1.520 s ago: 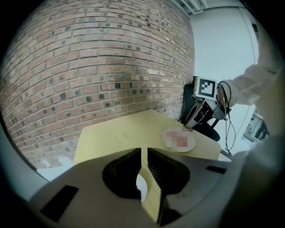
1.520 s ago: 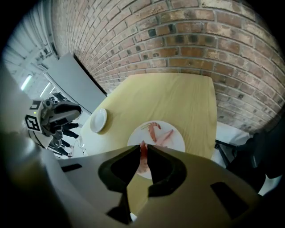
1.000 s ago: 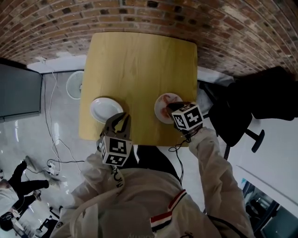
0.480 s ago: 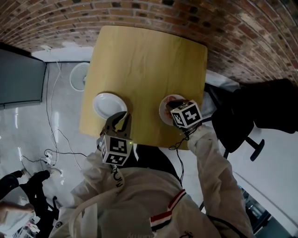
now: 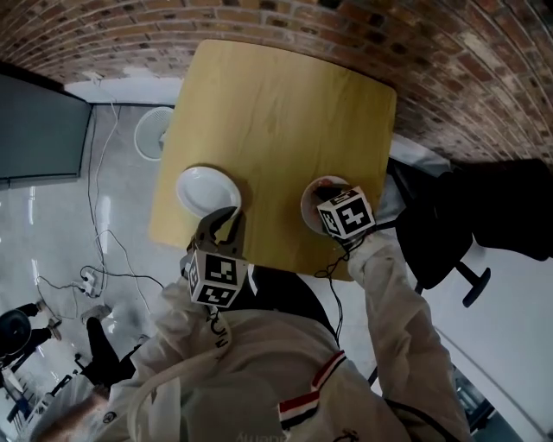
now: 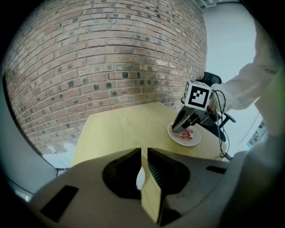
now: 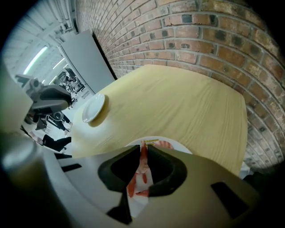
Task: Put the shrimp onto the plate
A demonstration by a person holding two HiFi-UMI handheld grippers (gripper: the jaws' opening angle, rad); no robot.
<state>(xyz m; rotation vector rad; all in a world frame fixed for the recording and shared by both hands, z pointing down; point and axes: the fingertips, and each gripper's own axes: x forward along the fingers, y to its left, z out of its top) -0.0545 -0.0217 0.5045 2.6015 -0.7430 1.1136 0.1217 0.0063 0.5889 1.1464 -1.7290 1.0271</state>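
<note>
**Right jaws pinch a shrimp on its dish**

Right gripper (image 7: 143,151) is what I am watching most closely: it points steeply down at the near right corner of the wooden table (image 5: 276,112), with its tips down at the shrimp plate (image 6: 192,143). Its own camera shows the jaws drawn in to a narrow slit, and one shrimp (image 7: 142,162) fills that slit from pad to pad, so I read it as gripped. I see it low over the dish, not carried away from it. More pink pieces (image 6: 187,134) lie on the white surface just beside and beneath the tips.

My left gripper (image 6: 144,156) hangs at the near edge of the table, angled down and forward. Its jaws are all but together, leaving only a thin gap with nothing caught in it.

The empty white plate (image 5: 206,190) sits near the table's left edge, just ahead of my left tool and well apart from the shrimp plate. A brick wall (image 5: 259,17) stands behind the table.
</note>
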